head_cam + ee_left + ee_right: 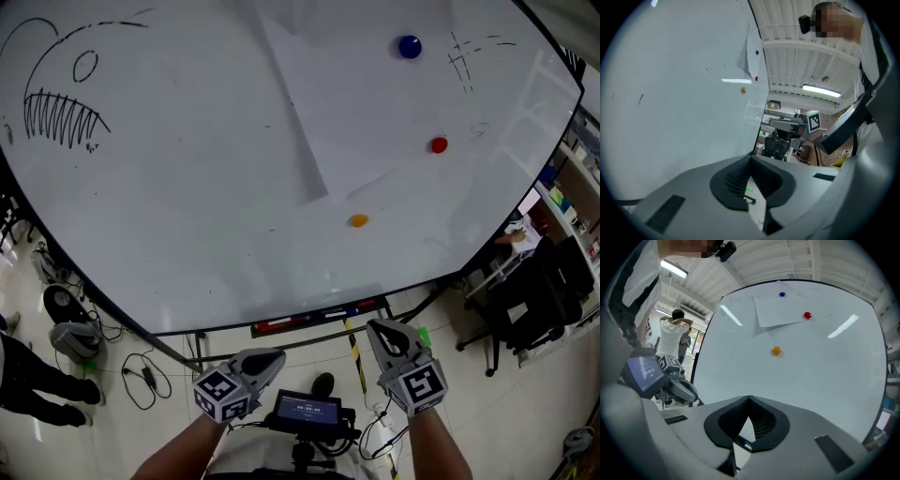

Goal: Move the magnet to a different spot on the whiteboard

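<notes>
Head view showed the left gripper [277, 354] and right gripper [380, 326] both closed together and empty, well short of the orange magnet [358, 220] on the near right part of the whiteboard [187, 187]; arriving unopened, a gripper might merely shove it.
</notes>
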### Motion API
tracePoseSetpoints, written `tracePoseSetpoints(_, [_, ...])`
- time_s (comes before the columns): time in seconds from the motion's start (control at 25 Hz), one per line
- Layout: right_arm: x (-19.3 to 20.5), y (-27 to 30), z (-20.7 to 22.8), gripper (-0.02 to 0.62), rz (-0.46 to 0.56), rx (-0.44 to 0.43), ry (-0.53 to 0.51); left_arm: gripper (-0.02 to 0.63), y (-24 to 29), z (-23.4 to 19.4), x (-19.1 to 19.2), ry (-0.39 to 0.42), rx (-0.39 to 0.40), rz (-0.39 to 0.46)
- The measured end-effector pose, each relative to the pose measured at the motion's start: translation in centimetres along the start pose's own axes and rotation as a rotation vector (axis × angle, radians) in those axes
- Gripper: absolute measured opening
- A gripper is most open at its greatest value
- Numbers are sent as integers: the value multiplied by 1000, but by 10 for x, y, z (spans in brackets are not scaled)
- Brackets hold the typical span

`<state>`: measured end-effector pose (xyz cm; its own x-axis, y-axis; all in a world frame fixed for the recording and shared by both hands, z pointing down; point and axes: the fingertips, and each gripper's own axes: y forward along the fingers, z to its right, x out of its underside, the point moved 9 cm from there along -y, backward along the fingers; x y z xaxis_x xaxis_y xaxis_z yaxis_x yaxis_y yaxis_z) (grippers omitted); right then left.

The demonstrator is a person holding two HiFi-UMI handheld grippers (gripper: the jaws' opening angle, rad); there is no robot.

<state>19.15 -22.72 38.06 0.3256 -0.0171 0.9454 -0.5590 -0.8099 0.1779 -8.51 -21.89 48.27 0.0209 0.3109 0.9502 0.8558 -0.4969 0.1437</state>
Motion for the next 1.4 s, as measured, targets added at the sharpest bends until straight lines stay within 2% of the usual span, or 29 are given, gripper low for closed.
tracePoseSetpoints(0.12, [-24,21,14,14,42,1,-82,32,-3,-8,-7,-41,-31,41])
tracePoseSetpoints(0.32, [-61,53,31,15,73,-2,-240,32,1,-22,-19,-29,-71,65])
tracePoseSetpoints(0.48, [-81,71,43,18,70,43,-400,32,5,-30,-24,-28,-97,78])
tracePoseSetpoints(0.72, [-100,95,57,71,94,115,-633,32,7,-39,-23,-45,-114,89])
tracePoseSetpoints(0.96, [-107,113,59,195,54,180,-710,32,2,-44,-18,-67,-125,87])
tracePoseSetpoints(1.32, [-110,128,56,198,0,253,-787,32,-8,-48,-19,-63,-145,98])
tracePoseSetpoints(1.4, [-109,131,51,167,-15,260,-818,32,-9,-49,-18,-65,-148,98])
